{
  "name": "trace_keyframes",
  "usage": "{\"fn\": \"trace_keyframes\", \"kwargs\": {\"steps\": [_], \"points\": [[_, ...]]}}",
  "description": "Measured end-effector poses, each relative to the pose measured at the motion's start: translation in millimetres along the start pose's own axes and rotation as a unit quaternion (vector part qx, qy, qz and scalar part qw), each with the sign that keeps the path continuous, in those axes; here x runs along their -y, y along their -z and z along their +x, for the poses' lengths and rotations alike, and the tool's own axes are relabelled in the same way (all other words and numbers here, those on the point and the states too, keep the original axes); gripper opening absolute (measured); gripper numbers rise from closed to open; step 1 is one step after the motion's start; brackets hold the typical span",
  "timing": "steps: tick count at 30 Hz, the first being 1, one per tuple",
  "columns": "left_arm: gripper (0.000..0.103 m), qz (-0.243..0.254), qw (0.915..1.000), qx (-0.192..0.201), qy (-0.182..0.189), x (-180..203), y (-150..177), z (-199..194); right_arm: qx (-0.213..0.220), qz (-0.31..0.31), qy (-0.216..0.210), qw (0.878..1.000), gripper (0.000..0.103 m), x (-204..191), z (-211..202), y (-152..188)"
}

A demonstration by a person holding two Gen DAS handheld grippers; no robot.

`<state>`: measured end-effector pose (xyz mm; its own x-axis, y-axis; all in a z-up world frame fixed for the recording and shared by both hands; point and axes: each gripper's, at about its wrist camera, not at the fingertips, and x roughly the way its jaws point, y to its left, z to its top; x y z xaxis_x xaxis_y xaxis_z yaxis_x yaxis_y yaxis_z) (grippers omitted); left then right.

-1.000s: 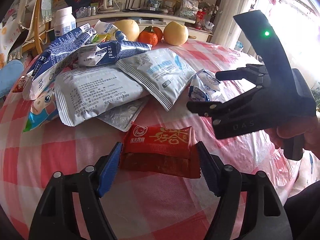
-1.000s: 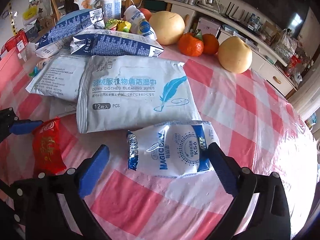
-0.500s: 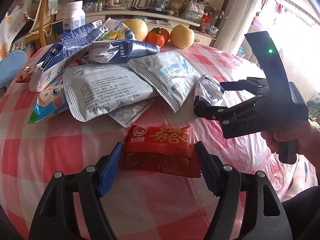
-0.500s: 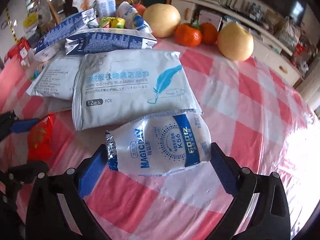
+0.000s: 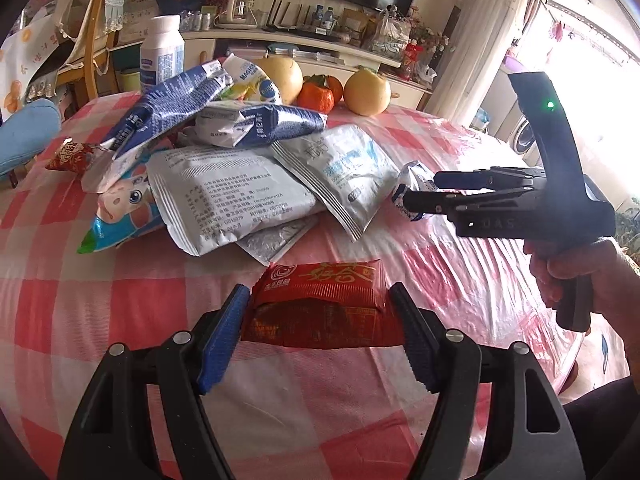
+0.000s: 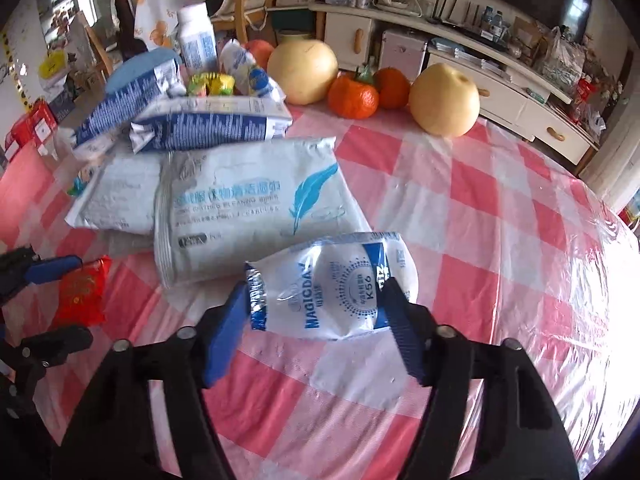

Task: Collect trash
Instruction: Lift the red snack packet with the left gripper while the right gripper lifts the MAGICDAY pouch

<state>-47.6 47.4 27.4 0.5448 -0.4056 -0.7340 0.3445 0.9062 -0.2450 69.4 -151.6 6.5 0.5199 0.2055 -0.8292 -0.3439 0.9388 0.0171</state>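
A: Where is the trash?

B: On the checked table (image 6: 500,216). The white-and-blue pouch (image 6: 336,284) lies toward the near edge, its far end against the big wipes pack (image 6: 256,204). The red snack wrapper (image 5: 320,308) sits nearer the middle of the near edge, just in front of the heap of empty packets (image 5: 224,196).

A: And the claws?

B: The right gripper (image 6: 316,328) has just been closing, and its pads now pinch the pouch's two sides, which buckle inward. The left gripper (image 5: 320,332) brackets the wrapper, pads touching its short ends and holding it.

A: How will they handle?

B: Both look light, thin and crinkly. The glossy film is probably slippery, so a flat squeeze may let it slide. I'd take the crimped end seams, where the film is stiffest. Nothing fragile; crushing does no harm.
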Motion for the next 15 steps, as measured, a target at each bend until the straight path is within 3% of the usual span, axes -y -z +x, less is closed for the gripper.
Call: {"fn": "trace_keyframes", "kwargs": {"steps": [3, 6, 7, 10, 15], "points": [[0.072, -0.001, 1.0000, 0.006, 0.002, -2, 0, -6, -0.007, 0.032, -0.017, 0.999, 0.062, 8, 1, 0], [0.072, -0.001, 1.0000, 0.007, 0.002, -6, 1, -10, -0.009, 0.018, -0.011, 1.000, 0.083, 3, 1, 4], [0.072, -0.002, 1.0000, 0.008, 0.002, -7, 1, -12, -0.012, 0.015, -0.013, 1.000, 0.086, 2, 2, 6], [0.072, -0.010, 0.9999, 0.012, 0.004, -12, -1, -16, -0.029, 0.033, -0.012, 0.999, 0.086, 3, 5, 7], [0.072, -0.014, 0.9997, 0.018, 0.014, -14, -4, -20, -0.056, 0.159, -0.050, 0.984, 0.086, 22, 1, 7]]}}
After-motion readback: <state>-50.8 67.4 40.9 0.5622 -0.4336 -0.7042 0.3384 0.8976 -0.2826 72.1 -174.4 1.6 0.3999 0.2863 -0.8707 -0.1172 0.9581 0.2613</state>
